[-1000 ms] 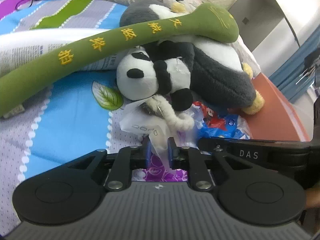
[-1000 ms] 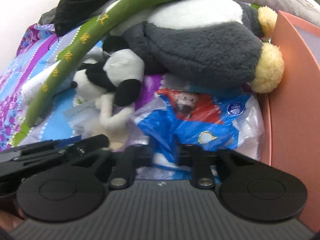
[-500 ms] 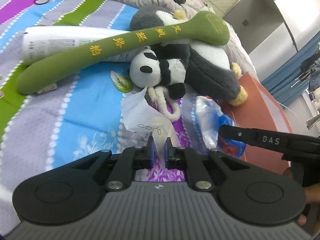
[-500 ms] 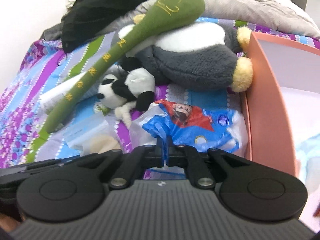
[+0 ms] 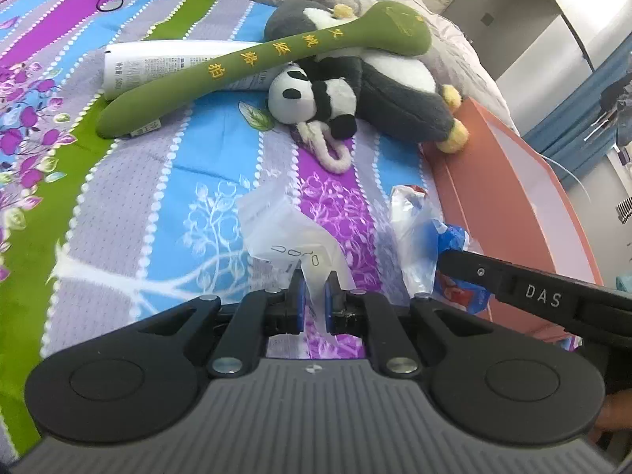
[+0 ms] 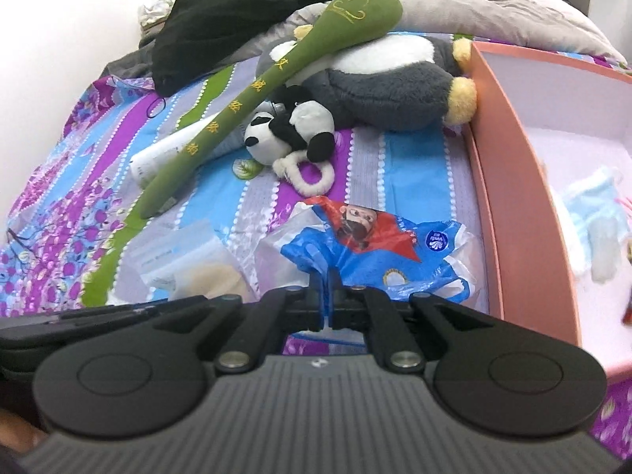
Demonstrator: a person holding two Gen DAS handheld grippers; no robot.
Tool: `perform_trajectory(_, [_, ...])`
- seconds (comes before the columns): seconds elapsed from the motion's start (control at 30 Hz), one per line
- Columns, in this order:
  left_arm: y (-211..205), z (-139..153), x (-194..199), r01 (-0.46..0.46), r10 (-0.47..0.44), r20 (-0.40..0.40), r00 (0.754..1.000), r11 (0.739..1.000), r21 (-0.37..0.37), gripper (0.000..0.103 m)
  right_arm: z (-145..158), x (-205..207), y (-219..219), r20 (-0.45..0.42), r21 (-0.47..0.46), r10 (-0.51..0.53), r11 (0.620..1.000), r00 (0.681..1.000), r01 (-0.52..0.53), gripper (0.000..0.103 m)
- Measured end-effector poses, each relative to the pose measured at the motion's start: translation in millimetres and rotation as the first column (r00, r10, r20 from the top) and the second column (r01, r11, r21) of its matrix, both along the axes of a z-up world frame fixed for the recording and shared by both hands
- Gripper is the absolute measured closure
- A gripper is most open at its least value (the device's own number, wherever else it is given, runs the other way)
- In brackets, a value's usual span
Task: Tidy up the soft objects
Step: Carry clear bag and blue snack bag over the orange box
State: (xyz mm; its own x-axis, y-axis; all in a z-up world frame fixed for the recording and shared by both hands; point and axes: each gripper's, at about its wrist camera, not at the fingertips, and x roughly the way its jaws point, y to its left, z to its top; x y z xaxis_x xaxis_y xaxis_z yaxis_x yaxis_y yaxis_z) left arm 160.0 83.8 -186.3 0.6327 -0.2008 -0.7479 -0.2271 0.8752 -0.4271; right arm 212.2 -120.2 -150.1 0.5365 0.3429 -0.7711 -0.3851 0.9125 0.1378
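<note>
Clear bag (image 5: pixel 292 233) | pinched in left jaws | blue bag (image 6: pixel 379 252) | pinched in right jaws

**Two bags lifted, plush toys piled on the bed**

A clear plastic pouch (image 5: pixel 288 233) hangs crumpled, pinched at its lower edge. A blue-and-red printed bag (image 6: pixel 371 245) is likewise pinched. Behind, a small panda plush (image 5: pixel 312 96) leans against a grey penguin plush (image 5: pixel 399 91), with a long green plush stick (image 5: pixel 252 61) across both.
</note>
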Motion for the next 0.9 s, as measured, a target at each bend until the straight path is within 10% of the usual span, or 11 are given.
perform_trajectory(0.9, [-13.8, 108.3, -17.6, 0.075, -0.086, 0.171, 0.982, 0.995, 0.069, 0.092, 92.6, -48.2, -29.4, 0.194, 0.112, -0.046, 0.993, 0.98, 0.025, 0.098])
